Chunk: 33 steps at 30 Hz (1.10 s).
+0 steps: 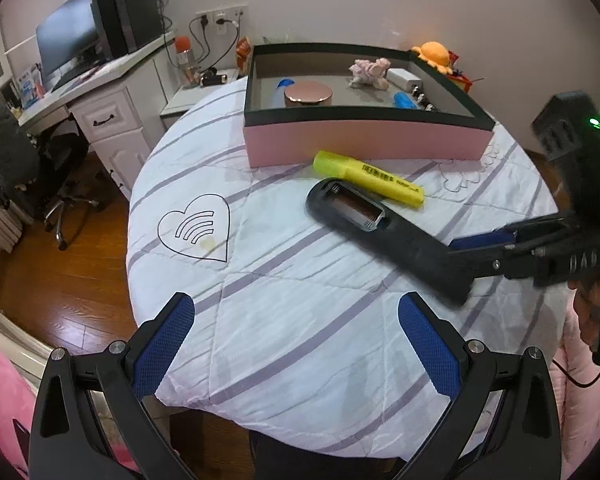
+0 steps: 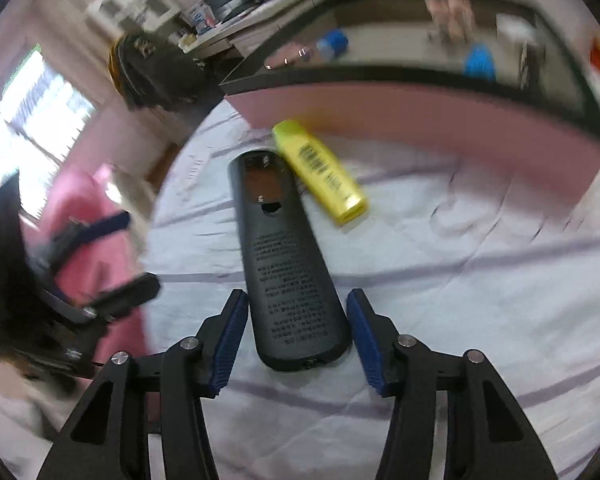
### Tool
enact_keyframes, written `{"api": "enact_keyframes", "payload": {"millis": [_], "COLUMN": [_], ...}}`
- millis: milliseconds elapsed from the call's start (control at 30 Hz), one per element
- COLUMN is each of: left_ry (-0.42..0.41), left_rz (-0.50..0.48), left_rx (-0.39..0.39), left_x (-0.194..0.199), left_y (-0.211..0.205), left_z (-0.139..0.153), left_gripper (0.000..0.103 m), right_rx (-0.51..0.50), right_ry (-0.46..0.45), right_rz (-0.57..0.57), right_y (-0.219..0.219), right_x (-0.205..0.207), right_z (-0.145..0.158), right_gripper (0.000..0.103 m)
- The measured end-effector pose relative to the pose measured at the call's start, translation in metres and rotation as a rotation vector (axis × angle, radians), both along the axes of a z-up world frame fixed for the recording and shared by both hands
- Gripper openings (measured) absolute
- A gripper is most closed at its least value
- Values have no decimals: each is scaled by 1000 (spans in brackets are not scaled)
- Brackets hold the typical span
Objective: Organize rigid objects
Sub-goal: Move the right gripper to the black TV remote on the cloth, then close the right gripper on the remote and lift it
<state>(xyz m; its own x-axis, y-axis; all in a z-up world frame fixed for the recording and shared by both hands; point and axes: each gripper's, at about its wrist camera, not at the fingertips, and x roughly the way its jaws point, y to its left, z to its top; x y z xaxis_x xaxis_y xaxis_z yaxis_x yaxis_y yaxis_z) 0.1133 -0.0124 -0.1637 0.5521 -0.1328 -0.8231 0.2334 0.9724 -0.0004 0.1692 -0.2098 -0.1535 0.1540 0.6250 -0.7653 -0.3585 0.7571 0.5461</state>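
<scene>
- The black remote control (image 2: 288, 264) lies face down on the quilted surface (image 1: 284, 320), battery bay uncovered at its far end, near end between the blue pads of the right claw (image 2: 296, 336).
- That claw straddles the remote with its jaws apart; a sliver of cloth shows on each side, so the pads do not appear to be pressing yet (the view is smeared, so contact on the left pad is hard to rule out).
- The left claw (image 1: 296, 344) hangs wide apart and holds nothing, over bare cloth at the near side of the surface.
- Just beyond the remote, touching or nearly touching its far end, lies a yellow highlighter (image 1: 368, 178), with one end by the pink wall of the box.
- The pink tray-like box (image 1: 364, 144) already holds a round rose-gold compact (image 1: 309, 94), two blue items, a white block and a small pinkish figure, so most of the sorting looks done; the remote and highlighter remain outside.
- Room: the box floor has open space at front centre, but its dark rim must be cleared on the way in.
- The round surface drops off close to the left claw, and the cloth is wrinkled.
</scene>
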Motion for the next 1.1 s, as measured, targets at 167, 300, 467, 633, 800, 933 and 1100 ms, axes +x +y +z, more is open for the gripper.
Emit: {"api": "enact_keyframes", "payload": {"millis": [167,300,467,633,800,933,1100], "left_ry": [-8,-8,1,17,19,28,23], "left_rz": [-7,14,32,25,25,-7,-55], "left_rx": [-5,5,5,2,-35,-54,-77], "left_x": [-4,-4,-6,-10,-12,-12,-13], "left_y": [3,10,18,23,28,23,16], "left_z": [1,1,-4,-11,-15,-22,-25], "left_gripper": [103,103,103,103,103,103,103], "right_rx": [99,-119,-299,-443,-596,-602,-410], "right_ry": [131,-113,-281,-347,-435,-422,-255], "right_rz": [-22,-2,80,102,114,105,33], "right_y": [-4,16,62,81,97,98,77], "right_x": [0,-18,-39,-43,-54,-52,-31], "right_z": [-13,17,25,16,10,10,10], "right_gripper": [36,71,79,77,57,45,45]}}
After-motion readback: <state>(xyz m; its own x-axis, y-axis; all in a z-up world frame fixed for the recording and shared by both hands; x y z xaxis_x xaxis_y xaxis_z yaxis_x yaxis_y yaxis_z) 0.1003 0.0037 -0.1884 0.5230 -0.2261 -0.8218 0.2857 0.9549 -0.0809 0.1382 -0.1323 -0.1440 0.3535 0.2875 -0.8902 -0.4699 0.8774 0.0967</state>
